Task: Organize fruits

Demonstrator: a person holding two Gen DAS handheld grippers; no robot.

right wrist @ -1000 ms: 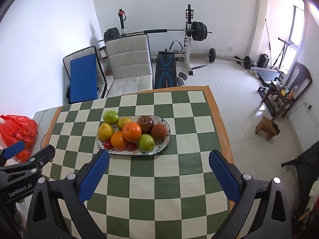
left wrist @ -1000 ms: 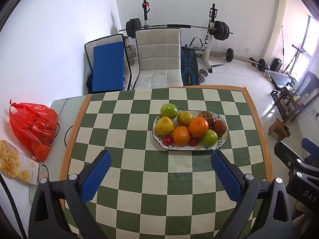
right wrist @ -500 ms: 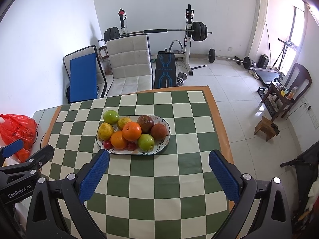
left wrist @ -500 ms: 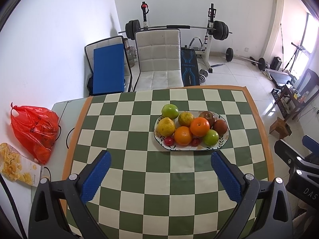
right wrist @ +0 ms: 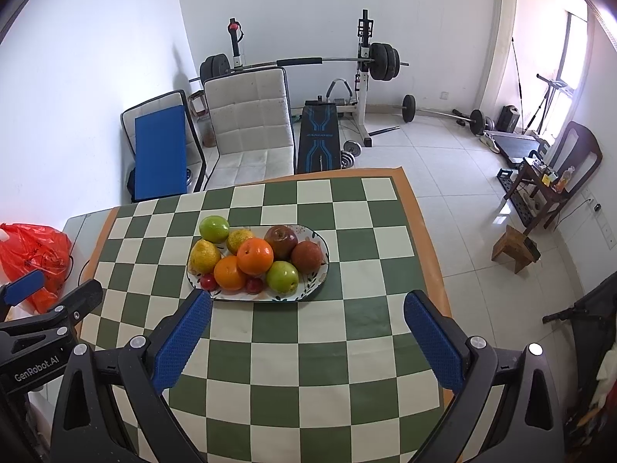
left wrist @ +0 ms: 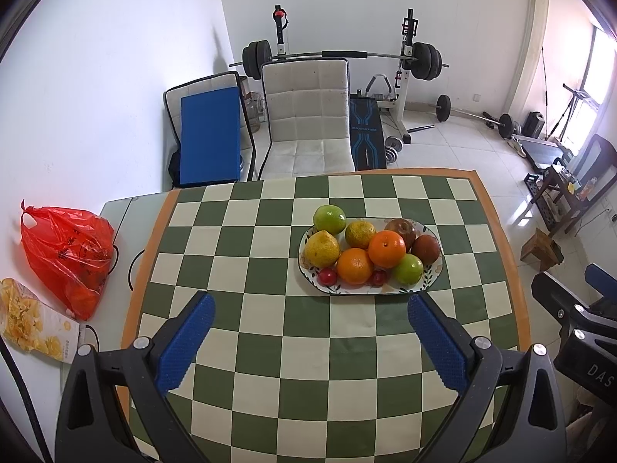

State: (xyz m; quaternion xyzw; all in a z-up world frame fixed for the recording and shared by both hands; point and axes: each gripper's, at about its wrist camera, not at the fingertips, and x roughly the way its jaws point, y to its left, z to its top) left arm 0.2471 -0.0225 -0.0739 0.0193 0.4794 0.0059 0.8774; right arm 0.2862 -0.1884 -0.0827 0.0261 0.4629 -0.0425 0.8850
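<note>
An oval patterned plate [left wrist: 432, 272] [right wrist: 314, 283] sits on the green-and-cream checked table. It is heaped with fruit: two oranges [left wrist: 386, 248] [right wrist: 255, 256], green apples [left wrist: 329, 219] [right wrist: 214, 228], a yellow pear [left wrist: 322, 249] [right wrist: 204, 256], dark red apples [left wrist: 425, 249] [right wrist: 281, 240] and small red fruits [left wrist: 327, 276]. My left gripper [left wrist: 311, 337] hangs open above the table, short of the plate, holding nothing. My right gripper [right wrist: 307, 333] is likewise open and empty, just short of the plate's near rim.
A red plastic bag [left wrist: 65, 249] and a yellow snack packet [left wrist: 32, 320] lie left of the table. Beyond the far edge stand a white padded chair [left wrist: 308, 119] and a weight bench with barbell [left wrist: 366, 127]. A wooden stool [right wrist: 515, 247] stands on the floor at right.
Both views have shifted only slightly; the left gripper has drifted a little back from the plate. Both stay open and the fruit has not moved.
</note>
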